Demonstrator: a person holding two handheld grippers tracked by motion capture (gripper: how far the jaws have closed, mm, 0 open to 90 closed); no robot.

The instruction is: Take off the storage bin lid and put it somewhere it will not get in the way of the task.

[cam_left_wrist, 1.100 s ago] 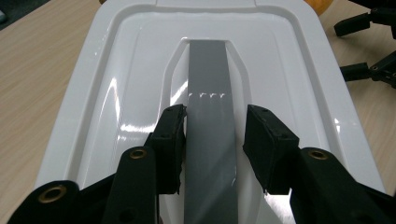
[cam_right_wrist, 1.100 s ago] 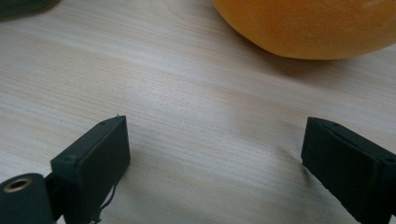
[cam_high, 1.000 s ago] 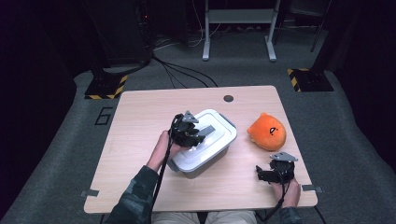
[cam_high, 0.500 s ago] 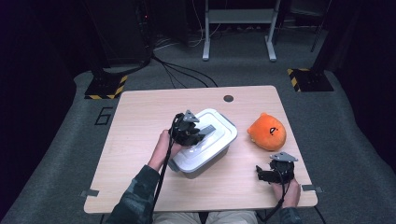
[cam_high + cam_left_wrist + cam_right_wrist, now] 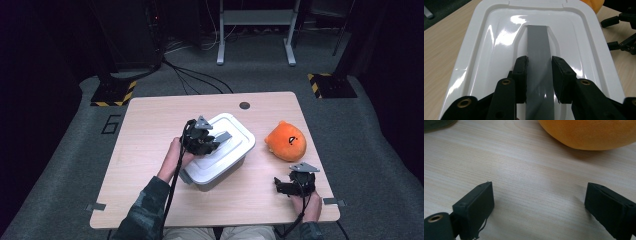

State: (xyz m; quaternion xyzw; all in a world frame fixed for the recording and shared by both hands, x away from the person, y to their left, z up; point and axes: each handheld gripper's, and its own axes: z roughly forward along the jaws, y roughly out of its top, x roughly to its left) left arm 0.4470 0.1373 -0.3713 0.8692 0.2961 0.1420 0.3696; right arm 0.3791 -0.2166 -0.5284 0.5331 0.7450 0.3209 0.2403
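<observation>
A white plastic box [image 5: 215, 165] with a glossy lid [image 5: 499, 37] stands slantwise in the middle of the wooden table [image 5: 150, 125]. A grey strap handle [image 5: 539, 42] runs along the lid's middle. My left gripper [image 5: 539, 63] is shut on this handle, one pad pressed against each of its sides; from above the left gripper [image 5: 207, 142] sits over the lid. An orange plush toy [image 5: 286, 141] lies to the right of the box. My right gripper [image 5: 287, 186] rests near the front right edge, and its jaws [image 5: 539, 195] stand open on bare wood just short of the plush toy [image 5: 589, 132].
A round cable hole [image 5: 244, 105] sits at the table's far edge. Beyond the table are floor cables [image 5: 190, 75], a metal stand [image 5: 255, 30] and two yellow-and-black striped bases [image 5: 112, 92]. Bare wood lies left of the box.
</observation>
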